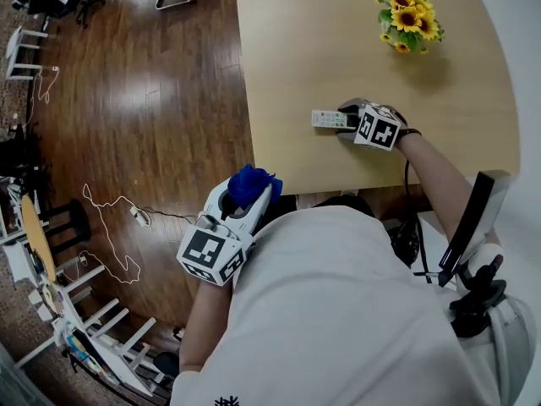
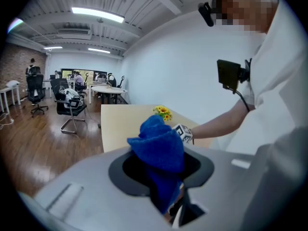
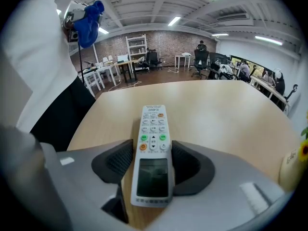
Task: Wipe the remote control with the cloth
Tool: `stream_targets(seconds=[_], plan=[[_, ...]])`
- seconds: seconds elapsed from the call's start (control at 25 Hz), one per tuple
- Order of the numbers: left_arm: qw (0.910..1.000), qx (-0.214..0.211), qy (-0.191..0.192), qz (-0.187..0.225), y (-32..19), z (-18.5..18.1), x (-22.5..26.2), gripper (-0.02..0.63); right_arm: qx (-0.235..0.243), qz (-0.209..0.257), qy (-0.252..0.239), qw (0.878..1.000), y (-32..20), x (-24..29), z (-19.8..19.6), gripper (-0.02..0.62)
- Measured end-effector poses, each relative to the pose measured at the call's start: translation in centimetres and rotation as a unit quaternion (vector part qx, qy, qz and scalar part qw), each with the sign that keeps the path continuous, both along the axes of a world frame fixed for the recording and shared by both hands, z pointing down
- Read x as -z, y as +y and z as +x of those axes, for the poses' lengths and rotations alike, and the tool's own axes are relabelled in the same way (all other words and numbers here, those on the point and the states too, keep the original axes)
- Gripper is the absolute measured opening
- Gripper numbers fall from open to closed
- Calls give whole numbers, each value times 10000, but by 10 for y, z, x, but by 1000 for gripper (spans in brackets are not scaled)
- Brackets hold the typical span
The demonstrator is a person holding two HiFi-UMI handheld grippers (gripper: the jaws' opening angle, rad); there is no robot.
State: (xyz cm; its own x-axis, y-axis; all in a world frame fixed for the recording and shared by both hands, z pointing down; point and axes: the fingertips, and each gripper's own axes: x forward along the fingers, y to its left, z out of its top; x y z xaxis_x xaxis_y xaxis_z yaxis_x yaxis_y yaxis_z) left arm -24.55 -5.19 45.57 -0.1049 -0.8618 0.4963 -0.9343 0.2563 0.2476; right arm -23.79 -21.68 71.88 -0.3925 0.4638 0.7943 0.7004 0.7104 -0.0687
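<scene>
Right gripper (image 1: 344, 118) fingers pinch the remote control (image 3: 153, 148) by its sides on the table's (image 1: 321, 41) near-left part, so hold it flat while bringing left gripper (image 1: 245, 205), fingers clamped on the cloth (image 1: 251, 184), over to rub the keys.

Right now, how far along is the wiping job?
Done: the left tool grips the blue cloth and holds it in the air beside the table. In hand: the right tool is clamped on the sides of the remote, which lies flat on the table, buttons up. Left: the cloth and the remote are well apart, so the wiping itself has not started.
</scene>
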Motion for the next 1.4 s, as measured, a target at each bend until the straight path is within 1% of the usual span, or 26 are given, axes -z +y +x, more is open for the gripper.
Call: stream_targets(seconds=[0.04, 0.12, 0.28, 0.4, 0.48, 0.6, 0.76, 0.84, 1.04, 1.16, 1.24, 1.4], plan=[[10000, -2, 17, -24, -1, 0, 0, 144, -41, -50, 69, 10000, 0, -2, 1, 219], [10000, 11, 27, -42, -3, -2, 4, 145, -96, -95, 169, 9998, -1, -3, 2, 218], [9998, -127, -67, 140, -9, -9, 5, 144, -192, 100, 122, 9997, 0, 10, 1, 216], [9994, -257, -51, 212, -27, -10, 10, 144, -337, 89, 21, 9994, 5, 36, 5, 218], [9981, -486, -71, 378, -48, -7, 11, 144, -404, 57, -99, 9991, 8, 62, 8, 218], [9925, -1006, -157, 673, -89, 9, 18, 144, -501, 63, -328, 9982, 10, 107, 11, 218], [9787, -1801, -314, 937, -135, 41, 41, 144, -708, 123, -602, 9956, 20, 171, 14, 218], [9721, -2062, -446, 1021, -154, 52, 44, 144, -804, 78, -697, 9943, 23, 190, 16, 218], [9626, -2351, -630, 1192, -189, 68, 46, 144, -1162, -224, -841, 9894, 17, 219, 20, 218], [9569, -2504, -776, 1252, -200, 75, 48, 144, -1264, -231, -932, 9873, 12, 231, 22, 218], [9550, -2570, -880, 1189, -201, 74, 47, 144, -1330, -214, -896, 9868, 13, 230, 24, 218], [9543, -2575, -1179, 954, -193, 64, 39, 144, -1330, -160, -866, 9872, 11, 229, 26, 218]])
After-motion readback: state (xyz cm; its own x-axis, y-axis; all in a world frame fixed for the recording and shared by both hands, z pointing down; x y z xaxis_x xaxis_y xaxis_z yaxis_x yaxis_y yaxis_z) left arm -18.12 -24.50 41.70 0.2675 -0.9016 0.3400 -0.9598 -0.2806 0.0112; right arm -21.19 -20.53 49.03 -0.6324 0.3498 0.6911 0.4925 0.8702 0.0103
